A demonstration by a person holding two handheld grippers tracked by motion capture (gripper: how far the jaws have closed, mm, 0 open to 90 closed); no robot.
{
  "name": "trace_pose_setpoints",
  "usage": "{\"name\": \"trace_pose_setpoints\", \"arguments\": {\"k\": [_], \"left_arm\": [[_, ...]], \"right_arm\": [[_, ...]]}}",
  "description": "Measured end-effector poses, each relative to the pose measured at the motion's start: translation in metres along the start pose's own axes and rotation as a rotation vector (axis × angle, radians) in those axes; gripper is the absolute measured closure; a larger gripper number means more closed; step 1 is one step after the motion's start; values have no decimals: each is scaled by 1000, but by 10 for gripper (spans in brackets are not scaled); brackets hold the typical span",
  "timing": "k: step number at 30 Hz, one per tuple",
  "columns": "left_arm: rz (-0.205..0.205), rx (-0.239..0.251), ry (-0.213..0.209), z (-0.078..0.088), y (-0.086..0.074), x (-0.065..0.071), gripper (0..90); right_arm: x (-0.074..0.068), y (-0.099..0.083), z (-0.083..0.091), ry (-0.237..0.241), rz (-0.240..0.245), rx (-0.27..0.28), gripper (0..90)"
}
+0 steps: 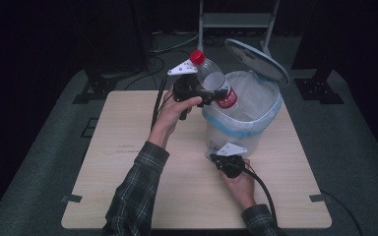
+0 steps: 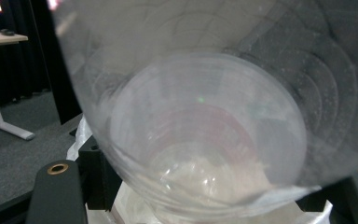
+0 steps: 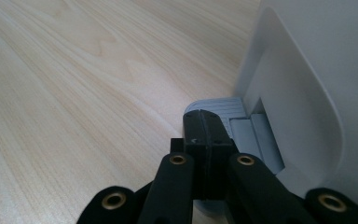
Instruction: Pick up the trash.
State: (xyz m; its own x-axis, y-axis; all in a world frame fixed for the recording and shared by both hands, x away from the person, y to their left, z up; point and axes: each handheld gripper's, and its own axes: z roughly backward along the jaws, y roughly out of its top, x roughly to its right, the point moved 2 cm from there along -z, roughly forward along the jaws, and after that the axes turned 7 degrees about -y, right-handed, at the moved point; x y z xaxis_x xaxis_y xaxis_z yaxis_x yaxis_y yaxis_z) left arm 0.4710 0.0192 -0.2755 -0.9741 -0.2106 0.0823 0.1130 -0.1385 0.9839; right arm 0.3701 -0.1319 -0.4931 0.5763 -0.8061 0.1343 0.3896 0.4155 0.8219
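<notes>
A clear plastic bottle [image 1: 212, 78] with a red cap [image 1: 197, 57] and a red label is pinched between the jaws of the left gripper [image 1: 204, 93] and held tilted, cap up and to the left, its lower end over the open top of a white bin [image 1: 241, 125] lined with a clear bag. In the left gripper view the bottle [image 2: 205, 140] is seen close up between the two black jaws, with the bag's rim below it. The jaws of the right gripper [image 3: 205, 140] are pressed together, and their tips rest on the grey ribbed pedal [image 3: 221, 108] at the foot of the bin [image 3: 317, 70]. The bin's round lid [image 1: 258, 60] is raised and leans toward the far right.

The bin stands on the right half of a pale wooden table [image 1: 128, 147], which is otherwise bare; its grain is plain in the right gripper view. Dark carpet lies around the table, with black curtains, cables and a metal frame at the far side. A second table's leg is seen at the left of the left gripper view.

The left hand [image 1: 174, 110] is lifted above the far middle of the table, its forearm in a plaid sleeve [image 1: 138, 191] rising from the near edge. The right hand [image 1: 241, 184] lies low on the table at the near side of the bin, gripper [image 1: 226, 160] pointed at the bin's base.
</notes>
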Motion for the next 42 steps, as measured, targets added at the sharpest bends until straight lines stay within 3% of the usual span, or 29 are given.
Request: {"name": "trace_pose_setpoints", "arguments": {"k": [6, 11, 23, 42], "left_arm": [[2, 0, -3, 0, 0, 0, 255], [3, 2, -3, 1, 1, 0, 192], [5, 4, -7, 6, 1, 1, 184], [1, -5, 26, 35, -8, 8, 184]], "right_arm": [[0, 0, 0, 0, 0, 0, 895], [0, 0, 0, -1, 0, 0, 895], [0, 0, 0, 0, 1, 1, 895], [0, 0, 0, -1, 3, 3, 894]]}}
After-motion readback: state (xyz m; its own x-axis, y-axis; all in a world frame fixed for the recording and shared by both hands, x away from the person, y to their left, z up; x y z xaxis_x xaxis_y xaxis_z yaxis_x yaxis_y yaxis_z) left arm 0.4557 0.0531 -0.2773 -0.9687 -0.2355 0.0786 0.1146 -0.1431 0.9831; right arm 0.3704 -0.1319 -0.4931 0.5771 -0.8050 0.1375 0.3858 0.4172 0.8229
